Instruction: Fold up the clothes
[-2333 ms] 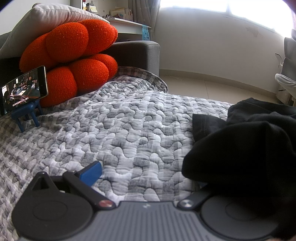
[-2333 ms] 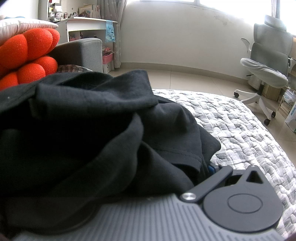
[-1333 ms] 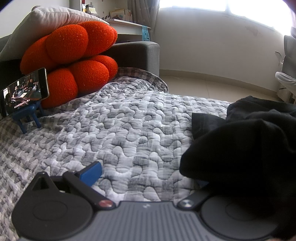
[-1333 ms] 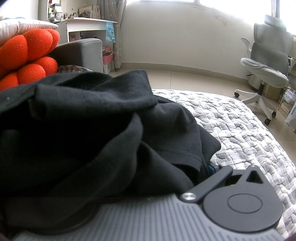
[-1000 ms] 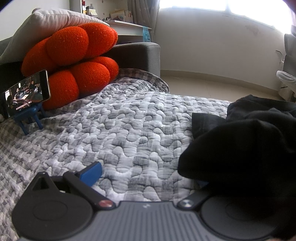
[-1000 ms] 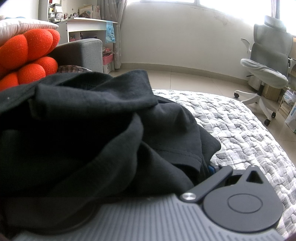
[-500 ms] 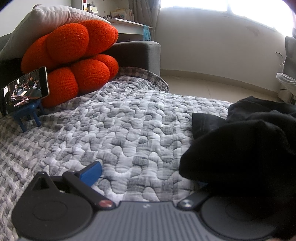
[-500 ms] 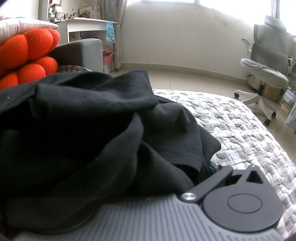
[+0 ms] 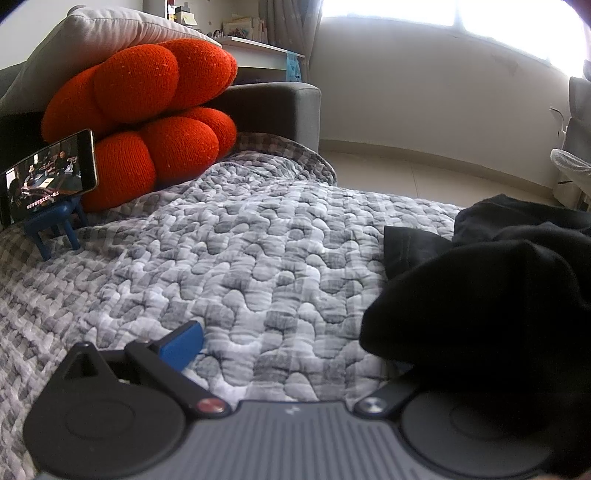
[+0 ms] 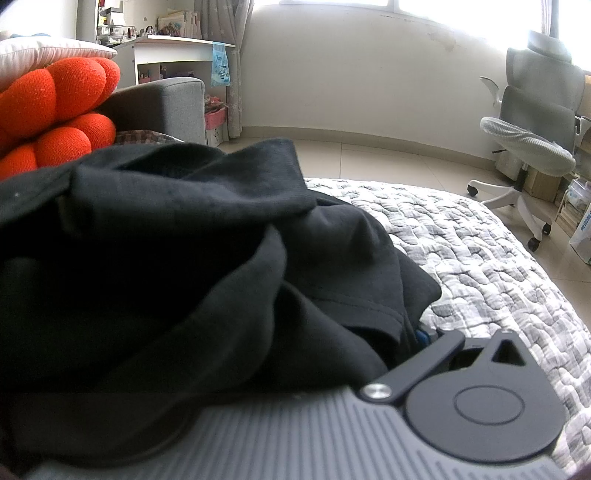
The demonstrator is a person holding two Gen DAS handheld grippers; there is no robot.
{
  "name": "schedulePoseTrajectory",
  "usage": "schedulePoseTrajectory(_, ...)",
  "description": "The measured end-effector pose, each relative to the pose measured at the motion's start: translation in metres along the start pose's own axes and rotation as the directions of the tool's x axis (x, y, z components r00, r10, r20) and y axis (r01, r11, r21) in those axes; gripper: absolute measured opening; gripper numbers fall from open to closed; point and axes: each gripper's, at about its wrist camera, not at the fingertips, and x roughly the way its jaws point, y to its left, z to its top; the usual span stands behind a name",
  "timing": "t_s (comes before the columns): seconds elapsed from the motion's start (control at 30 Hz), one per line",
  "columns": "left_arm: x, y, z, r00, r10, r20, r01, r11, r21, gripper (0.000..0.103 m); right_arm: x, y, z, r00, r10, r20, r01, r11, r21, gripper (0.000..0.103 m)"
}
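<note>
Black garment heaped on quilt | draped over both grippers

The garment was plain black, without print. Under it the quilt carried a grey-and-white check broken into pebble-shaped puffs. At the quilt's far left corner the knot cushion was bright orange-red knit, and the pillow above it pale off-white with faint stripes. The phone showed a dark screen picture on a blue stand. The left gripper had a blue fingertip pad on black arms and a ribbed grey body. The sofa arm was mid grey.
</note>
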Motion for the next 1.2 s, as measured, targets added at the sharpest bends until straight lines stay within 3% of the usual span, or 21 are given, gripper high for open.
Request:
schedulePoseTrajectory(0.57, 0.001, -0.002, 0.001, 1.0, 0.004, 0.001, -0.004, 1.0, 0.008, 0.103, 0.0, -0.001, 0.001, 1.0, 0.002, -0.003, -0.002, 1.0, 0.001, 0.103)
schedulePoseTrajectory(0.8, -0.004, -0.001, 0.004, 0.999, -0.019, -0.036, 0.021, 0.998, 0.053, 0.103, -0.003, -0.008, 0.004, 0.997, 0.064, -0.042, -0.066, 0.997, -0.046, 0.103)
schedulePoseTrajectory(0.9, -0.019, 0.004, 0.021, 0.991, 0.009, -0.13, 0.007, 0.992, 0.124, 0.103, -0.011, -0.016, 0.019, 0.976, 0.105, -0.191, -0.128, 0.985, -0.113, 0.103)
schedulePoseTrajectory(0.97, -0.038, 0.009, 0.035, 0.989, 0.023, -0.148, -0.002, 0.99, 0.141, 0.102, -0.025, -0.026, 0.031, 0.962, 0.097, -0.254, -0.129, 0.985, -0.111, 0.103)
schedulePoseTrajectory(1.1, -0.075, 0.0, 0.076, 0.983, 0.011, -0.185, 0.024, 0.982, 0.185, 0.102, -0.068, -0.036, 0.063, 0.98, 0.011, -0.196, -0.048, 0.982, -0.181, 0.103)
schedulePoseTrajectory(1.2, -0.109, -0.017, 0.108, 0.996, -0.037, -0.086, 0.052, 0.983, 0.178, 0.103, -0.098, -0.037, 0.09, 0.992, -0.036, -0.121, 0.013, 0.983, -0.186, 0.103)
